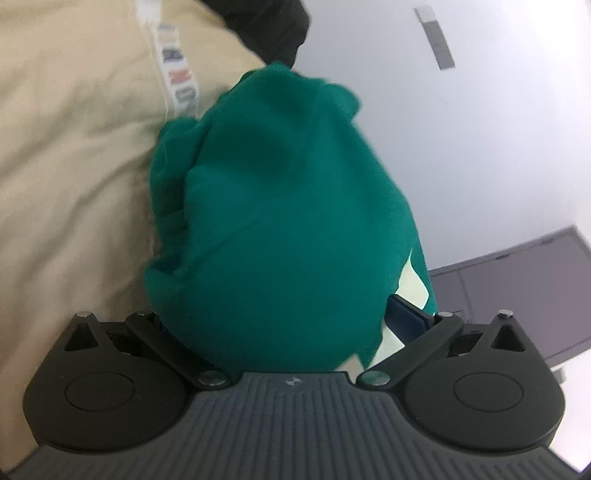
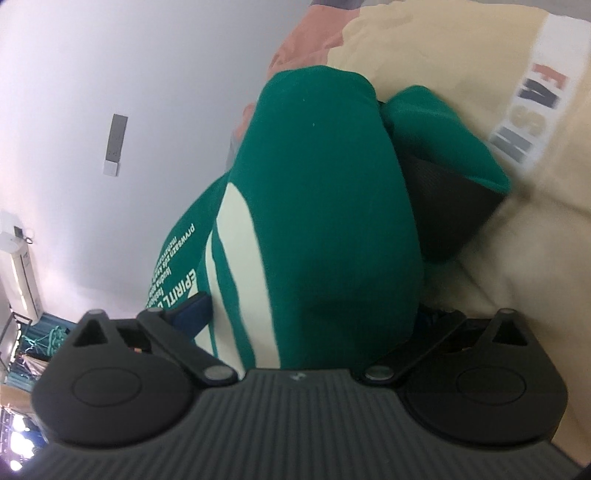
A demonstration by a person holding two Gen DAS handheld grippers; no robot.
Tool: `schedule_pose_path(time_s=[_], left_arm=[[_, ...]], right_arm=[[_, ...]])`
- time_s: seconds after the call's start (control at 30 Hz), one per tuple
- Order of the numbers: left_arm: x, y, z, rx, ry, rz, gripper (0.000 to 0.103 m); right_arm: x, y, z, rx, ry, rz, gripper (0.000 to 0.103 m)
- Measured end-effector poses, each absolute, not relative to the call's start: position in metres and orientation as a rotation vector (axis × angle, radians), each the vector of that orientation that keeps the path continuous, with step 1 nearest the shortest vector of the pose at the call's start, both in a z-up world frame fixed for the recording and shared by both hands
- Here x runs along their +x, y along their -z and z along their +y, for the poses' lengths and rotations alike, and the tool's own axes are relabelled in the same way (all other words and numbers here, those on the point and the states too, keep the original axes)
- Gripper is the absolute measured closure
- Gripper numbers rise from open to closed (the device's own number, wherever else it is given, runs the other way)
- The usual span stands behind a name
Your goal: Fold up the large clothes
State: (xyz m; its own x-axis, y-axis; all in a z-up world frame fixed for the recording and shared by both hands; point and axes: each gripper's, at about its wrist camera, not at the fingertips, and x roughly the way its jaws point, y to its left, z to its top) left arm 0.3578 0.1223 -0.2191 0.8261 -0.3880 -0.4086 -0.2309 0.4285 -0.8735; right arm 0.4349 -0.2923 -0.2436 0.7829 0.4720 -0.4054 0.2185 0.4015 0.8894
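A: Cloth first: the green garment (image 1: pixel 280 221) fills the middle of both wrist views, bunched into a thick roll with cream stripes and white lettering along one side. It lies against a beige garment (image 1: pixel 74 166) with a printed letter band, right in front of both cameras.

B: And the tongs?

A: Left tongs (image 1: pixel 295 325) stand spread as wide as they go, with the green cloth heaped between the arms. I can't see the pads pressing it, so I read that as an open, loose hold, not a grip. Right tongs (image 2: pixel 306 325) are likewise spread wide, cloth mounded between them, one blue pad (image 2: pixel 192 310) peeking out beside the stripes.

B: What could go wrong from here?

A: With both pairs open, nothing pins the roll. My guess is the bundle could slump or unroll, and any fold in it would go crooked. Closing now on such a thick wad might catch several layers at once, or snag the beige garment touching it.

B: Anything farther out?

A: A dark piece of clothing (image 1: pixel 273 26) beyond the green one, an orange cloth (image 2: pixel 306 40) in the right view, then pale wall. No table shows
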Motion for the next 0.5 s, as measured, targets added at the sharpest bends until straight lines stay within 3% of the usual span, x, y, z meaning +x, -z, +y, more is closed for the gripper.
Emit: schedule_pose_path(time_s=[0.3,0.37,0.5], left_arm=[[0.369,0.225,0.118,-1.225,0.073,0.569,0.000],[0.366,0.226,0.117,-1.227,0.073,0.554,0.001],[0.362,0.225,0.109,-1.204,0.071,0.523,0.012]], right_arm=[[0.466,0.247,-0.282,1.147,-0.176,0.628,0.000],[0.471,0.246,-0.283,1.144,-0.188,0.607,0.006],[0.472,0.245,-0.286,1.157,-0.212,0.588,0.028]])
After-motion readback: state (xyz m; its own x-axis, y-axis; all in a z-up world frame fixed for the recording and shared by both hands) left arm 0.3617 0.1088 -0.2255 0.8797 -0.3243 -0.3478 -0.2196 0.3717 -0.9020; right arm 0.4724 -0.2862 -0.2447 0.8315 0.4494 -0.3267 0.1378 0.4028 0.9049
